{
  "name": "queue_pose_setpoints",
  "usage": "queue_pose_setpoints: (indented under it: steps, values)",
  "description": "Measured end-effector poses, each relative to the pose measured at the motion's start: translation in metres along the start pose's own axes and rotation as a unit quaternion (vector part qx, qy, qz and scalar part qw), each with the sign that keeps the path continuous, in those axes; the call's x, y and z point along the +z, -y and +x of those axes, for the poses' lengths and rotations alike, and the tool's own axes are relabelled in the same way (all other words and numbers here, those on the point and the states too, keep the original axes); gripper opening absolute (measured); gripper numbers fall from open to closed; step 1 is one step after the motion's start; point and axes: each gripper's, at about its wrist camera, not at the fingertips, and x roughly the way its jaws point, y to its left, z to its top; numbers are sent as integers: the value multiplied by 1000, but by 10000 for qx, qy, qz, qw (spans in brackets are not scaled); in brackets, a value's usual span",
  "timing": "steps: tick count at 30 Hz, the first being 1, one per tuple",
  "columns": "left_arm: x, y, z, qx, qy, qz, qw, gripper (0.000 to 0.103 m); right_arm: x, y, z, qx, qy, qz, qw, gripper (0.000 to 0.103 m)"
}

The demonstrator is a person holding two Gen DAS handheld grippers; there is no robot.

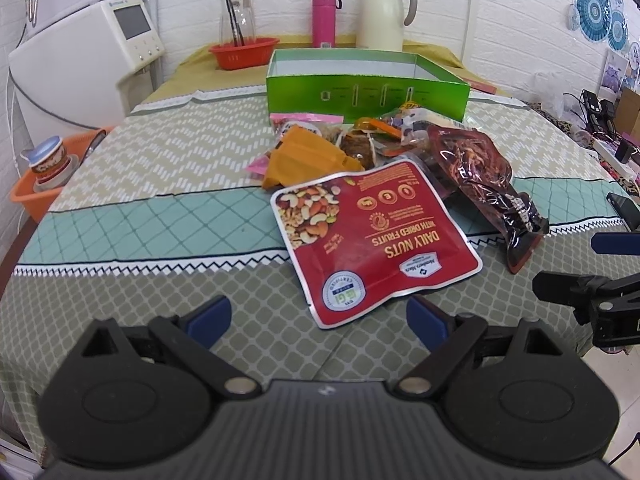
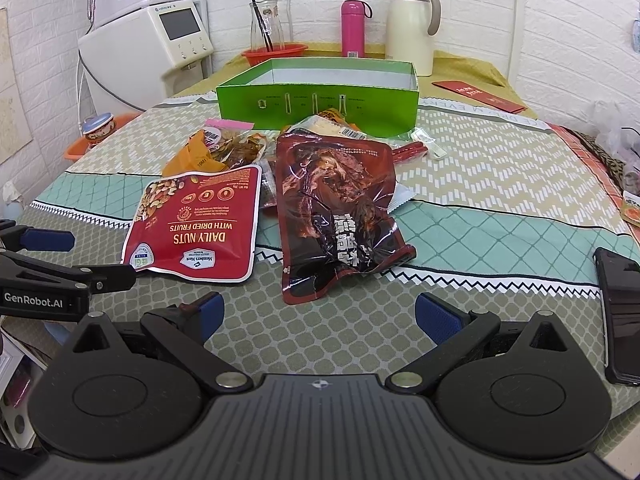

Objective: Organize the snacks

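Observation:
A red "Daily Nuts" pouch (image 1: 372,236) (image 2: 200,224) lies flat on the patterned tablecloth. A dark red meat snack bag (image 1: 480,176) (image 2: 340,208) lies to its right. An orange packet (image 1: 308,156) (image 2: 192,158) and several small snacks sit behind them. An open, empty green box (image 1: 360,84) (image 2: 320,96) stands behind the pile. My left gripper (image 1: 318,320) is open and empty, just short of the nuts pouch. My right gripper (image 2: 320,316) is open and empty, just short of the meat bag.
A black phone (image 2: 620,312) lies at the table's right edge. A red basket (image 1: 244,52), glass jar, pink bottle (image 1: 324,18) and cream jug (image 1: 382,12) stand at the back. An orange basin (image 1: 44,184) sits left of the table, beside a white appliance (image 1: 80,68).

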Motion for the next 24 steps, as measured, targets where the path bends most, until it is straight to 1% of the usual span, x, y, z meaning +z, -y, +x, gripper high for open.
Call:
queue_pose_setpoints:
  steps: [19,20,22,24]
  values:
    - [1,-7,6,-76,-73,-49,9999,89,4,3,10,20,-111,2,9999,103]
    - [2,-8,5,-77,-54,-45,9999,89,4,3,10,42,-83,5,10000,103]
    - [4,-17,1,-79,68,-139,9998,89,5,3,9,239,44,33,9997,103]
    - [8,-31,-2,-122,168,-381,9991,89,7,2,6,391,322,83,9987,103]
